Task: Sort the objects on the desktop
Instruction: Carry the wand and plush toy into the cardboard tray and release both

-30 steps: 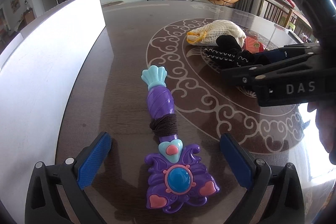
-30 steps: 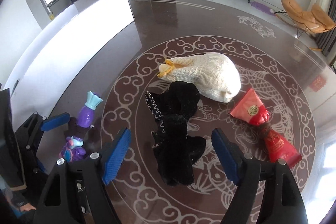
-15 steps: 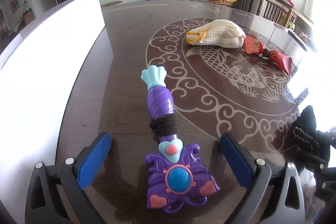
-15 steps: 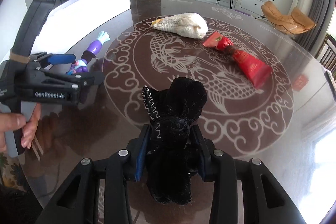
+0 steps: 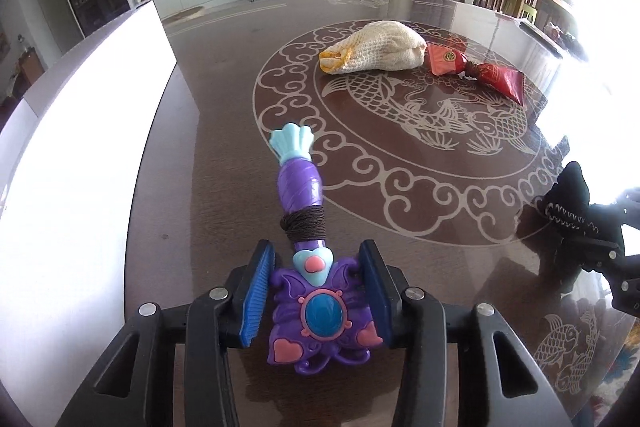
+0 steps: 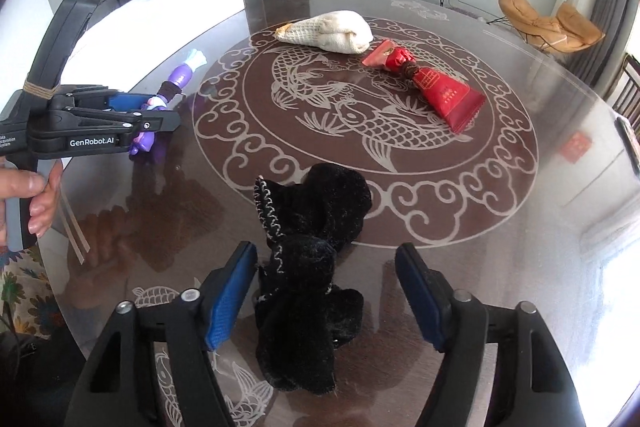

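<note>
The left gripper (image 5: 318, 301) is closed on the wide head of the purple toy wand (image 5: 310, 259); its blue pads (image 5: 256, 301) are pressed against both sides of the head, and the jaws are closing. The wand's handle, wrapped with dark cord, is stretched forward over the glass-topped round table (image 5: 224, 131) and ends in a pale blue shell tip. Whether the head is touching the glass cannot be told.

The black plush toy (image 6: 308, 267) is seen lying on the table between the right gripper's (image 6: 320, 297) fingers (image 6: 230, 297). A clear gap is left on either side of it — the pads are not pressed on it — although the jaws are closing.

Farther across the table, inside the carp pattern, a cream knitted item (image 6: 332, 31) with a yellow end is laid just beside a red foil packet (image 6: 428, 87) tied at its middle. In the right wrist view, the left gripper's handle is held by a hand (image 6: 28, 199) at the left edge
</note>
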`<state>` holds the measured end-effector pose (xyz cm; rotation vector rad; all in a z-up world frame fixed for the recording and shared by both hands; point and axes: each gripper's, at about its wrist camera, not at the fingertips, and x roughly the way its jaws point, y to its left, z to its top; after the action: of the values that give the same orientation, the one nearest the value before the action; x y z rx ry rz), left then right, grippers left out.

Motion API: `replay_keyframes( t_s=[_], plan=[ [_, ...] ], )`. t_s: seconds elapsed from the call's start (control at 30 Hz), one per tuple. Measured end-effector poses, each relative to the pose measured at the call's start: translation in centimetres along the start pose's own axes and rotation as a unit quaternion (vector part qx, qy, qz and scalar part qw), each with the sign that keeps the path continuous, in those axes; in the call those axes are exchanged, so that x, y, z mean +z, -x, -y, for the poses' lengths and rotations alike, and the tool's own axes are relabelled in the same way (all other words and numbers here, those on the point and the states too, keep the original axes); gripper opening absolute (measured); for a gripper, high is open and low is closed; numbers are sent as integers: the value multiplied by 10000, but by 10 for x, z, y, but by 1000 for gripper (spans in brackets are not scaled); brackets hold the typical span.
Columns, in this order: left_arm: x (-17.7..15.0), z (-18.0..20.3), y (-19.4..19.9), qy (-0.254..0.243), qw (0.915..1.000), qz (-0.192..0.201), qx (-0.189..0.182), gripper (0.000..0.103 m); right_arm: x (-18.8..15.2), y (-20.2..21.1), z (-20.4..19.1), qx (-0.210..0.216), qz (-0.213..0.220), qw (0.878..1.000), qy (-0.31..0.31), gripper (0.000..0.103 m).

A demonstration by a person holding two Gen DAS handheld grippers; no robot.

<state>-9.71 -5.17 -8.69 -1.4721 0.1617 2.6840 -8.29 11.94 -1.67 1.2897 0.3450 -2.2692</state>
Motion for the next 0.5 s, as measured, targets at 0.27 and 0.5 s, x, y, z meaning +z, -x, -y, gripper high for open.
replay_keyframes(
  t_s=[0.27, 0.5],
  plan=[
    [-21, -16, 67, 508, 9948, 680, -567, 43, 10, 20, -16, -8, -63, 9999, -120, 33],
    [-22, -76, 154, 1348, 9762, 1438, -909, 43, 52, 62, -58, 294, 393, 9988, -3, 33]
  ],
)
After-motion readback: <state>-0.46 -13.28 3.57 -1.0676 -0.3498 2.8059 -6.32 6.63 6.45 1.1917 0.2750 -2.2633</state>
